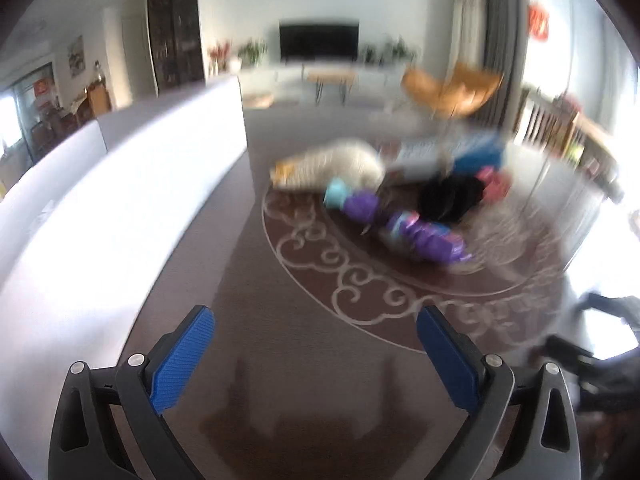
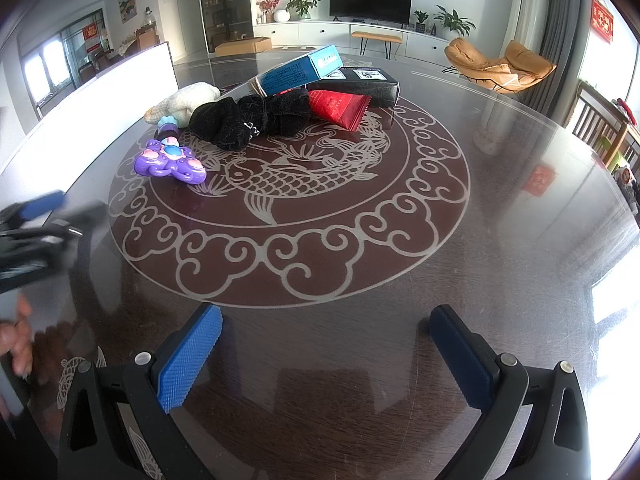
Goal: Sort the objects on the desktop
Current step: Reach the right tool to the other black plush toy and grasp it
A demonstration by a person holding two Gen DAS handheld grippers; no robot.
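A pile of objects lies at the far side of the round dark table: a purple toy wand, a black cloth bundle, a white knitted glove, a blue box, a black box and a red packet. My right gripper is open and empty near the front edge. My left gripper is open and empty; its view is blurred, with the purple toy, the glove and the black cloth ahead. The left gripper also shows at the left edge of the right wrist view.
A long white panel stands along the table's left side, also in the left wrist view. A fish pattern marks the table's middle. An orange lounge chair, a TV and wooden chairs stand beyond the table.
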